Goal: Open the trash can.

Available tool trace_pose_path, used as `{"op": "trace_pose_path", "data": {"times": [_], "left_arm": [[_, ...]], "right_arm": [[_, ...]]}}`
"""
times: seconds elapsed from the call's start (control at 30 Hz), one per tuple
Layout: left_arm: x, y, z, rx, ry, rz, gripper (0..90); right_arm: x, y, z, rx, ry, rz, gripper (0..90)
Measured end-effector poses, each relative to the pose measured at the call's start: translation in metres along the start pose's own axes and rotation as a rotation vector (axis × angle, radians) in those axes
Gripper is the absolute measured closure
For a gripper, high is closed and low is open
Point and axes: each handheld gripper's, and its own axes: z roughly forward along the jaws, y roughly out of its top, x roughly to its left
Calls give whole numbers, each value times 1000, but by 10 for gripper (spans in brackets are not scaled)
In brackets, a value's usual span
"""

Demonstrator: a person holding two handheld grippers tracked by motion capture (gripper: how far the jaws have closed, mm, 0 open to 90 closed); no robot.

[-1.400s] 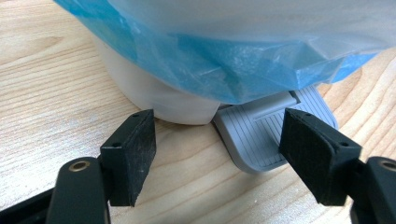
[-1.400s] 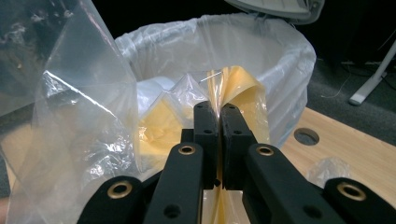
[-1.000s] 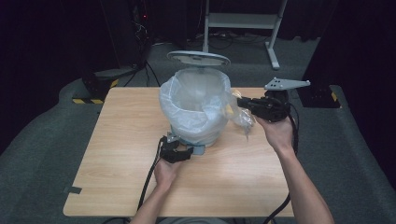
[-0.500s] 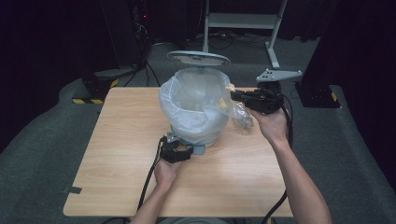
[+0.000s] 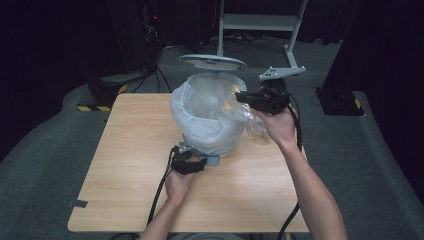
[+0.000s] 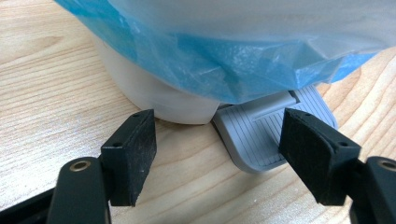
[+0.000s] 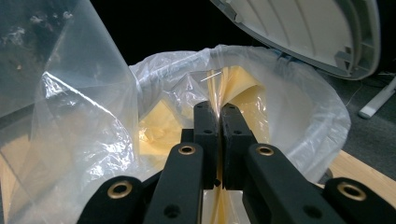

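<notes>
One clear plastic bag (image 7: pixel 70 116) with yellow paper inside was pinched between the closed jaws of the right gripper (image 7: pixel 214 112), held just over the rim of the one pedal bin (image 5: pixel 210 125), just left of that gripper in the high view. The right gripper view showed the yellow contents and the raised lid (image 7: pixel 303 32) above and beyond the jaws; the high view blurred them. One liner bag (image 6: pixel 224 51) read blue in the left gripper view, whitish from above. Left gripper (image 6: pixel 217 149) sat on the tabletop (image 5: pixel 125 150), jaws apart, gripping nothing, one pad by the bin's base, the other over the single grey pedal (image 6: pixel 261 130) ahead.
</notes>
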Motion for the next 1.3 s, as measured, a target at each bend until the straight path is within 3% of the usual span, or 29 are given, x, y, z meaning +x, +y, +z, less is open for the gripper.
{"op": "trace_pose_path", "data": {"times": [0.6,1.2,1.3], "left_arm": [[0,0,0,-1,-4,-1,279],[0,0,0,0,-6,0,281],[0,0,0,0,-5,0,282]], "right_arm": [[-1,18,41,29,4,19,871],[-11,23,76,76,-43,42,869],[-14,23,79,64,-47,52,868]]}}
